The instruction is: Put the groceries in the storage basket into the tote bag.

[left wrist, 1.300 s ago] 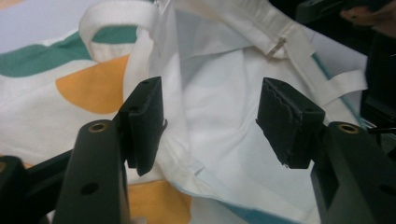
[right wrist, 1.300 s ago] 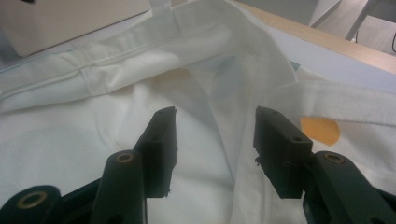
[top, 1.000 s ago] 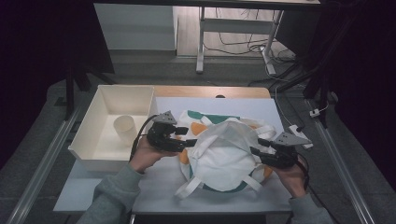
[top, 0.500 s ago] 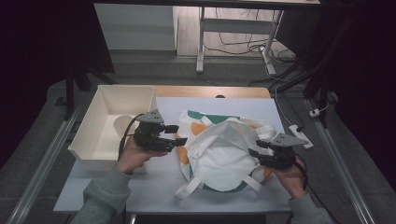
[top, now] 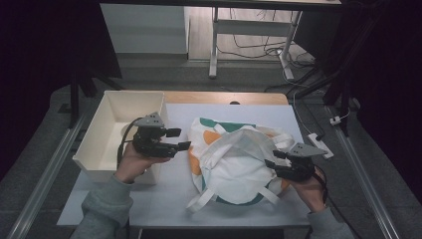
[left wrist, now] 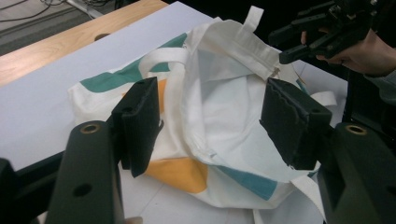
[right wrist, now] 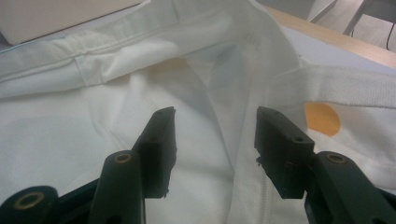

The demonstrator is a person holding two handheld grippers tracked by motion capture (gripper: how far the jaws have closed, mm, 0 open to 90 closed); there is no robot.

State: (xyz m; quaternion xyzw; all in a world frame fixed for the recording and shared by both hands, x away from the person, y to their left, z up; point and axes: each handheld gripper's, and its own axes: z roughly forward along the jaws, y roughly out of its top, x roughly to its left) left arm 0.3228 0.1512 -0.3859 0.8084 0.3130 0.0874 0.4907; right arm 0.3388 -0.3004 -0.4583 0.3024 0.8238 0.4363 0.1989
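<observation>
Bag (top: 234, 164) between both open hand-held grippers shows no readable writing.

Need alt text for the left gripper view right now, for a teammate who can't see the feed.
Left gripper, jaws open and holding nothing, faces the open mouth of a white tote bag with green and orange patches, lying on a white table. At upper right, the right gripper, in a hand, sits by the bag's far rim.
</observation>
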